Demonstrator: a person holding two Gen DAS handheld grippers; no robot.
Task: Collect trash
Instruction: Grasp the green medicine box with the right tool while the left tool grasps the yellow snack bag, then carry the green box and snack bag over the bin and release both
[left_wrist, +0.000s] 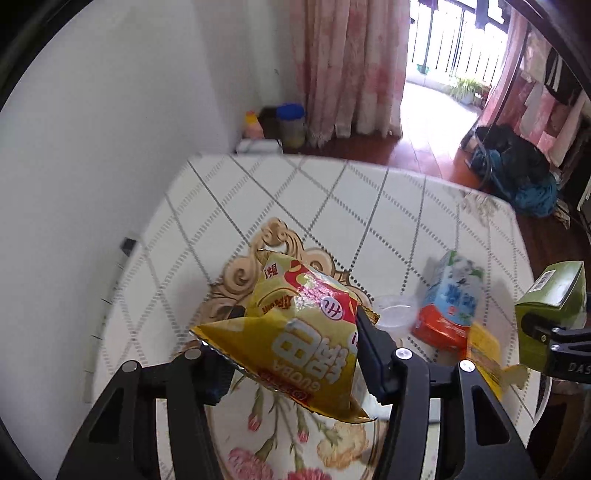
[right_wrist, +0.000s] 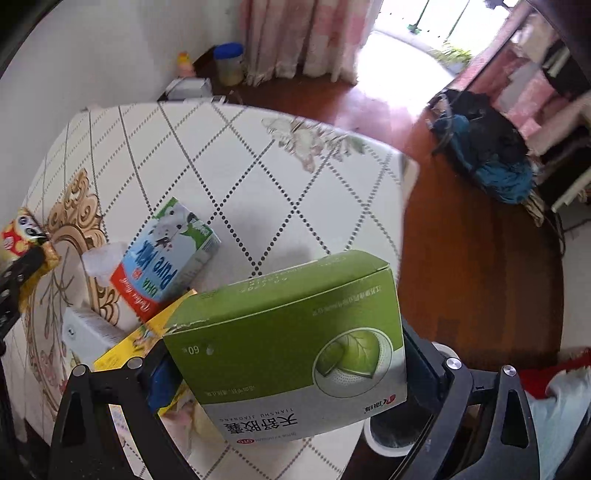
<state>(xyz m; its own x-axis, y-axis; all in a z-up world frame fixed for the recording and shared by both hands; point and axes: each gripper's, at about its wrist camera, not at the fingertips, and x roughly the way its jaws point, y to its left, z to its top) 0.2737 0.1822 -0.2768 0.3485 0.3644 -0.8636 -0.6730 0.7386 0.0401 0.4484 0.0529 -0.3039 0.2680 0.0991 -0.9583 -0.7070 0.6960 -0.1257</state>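
Above the patterned surface (left_wrist: 332, 192) we hold 2 pieces of trash at once. Our left tongs (left_wrist: 295, 354) are clamped on a yellow snack bag (left_wrist: 303, 332), lifted off the cloth with its crumpled end hanging toward the camera. Our right tongs (right_wrist: 291, 369) are clamped on a green medicine box (right_wrist: 291, 332), also raised and tilted, out past the near edge of the surface. We judge the job partly underway: 2 items are picked up, but neither is dropped anywhere yet, and we cannot tell from these views where a bin stands. Left on the surface are a milk carton (right_wrist: 170, 254) lying on its side, a clear plastic cup (left_wrist: 395, 312) just beside it, a yellow wrapper (left_wrist: 487, 354) and a small white box (right_wrist: 88, 332) near the carton.
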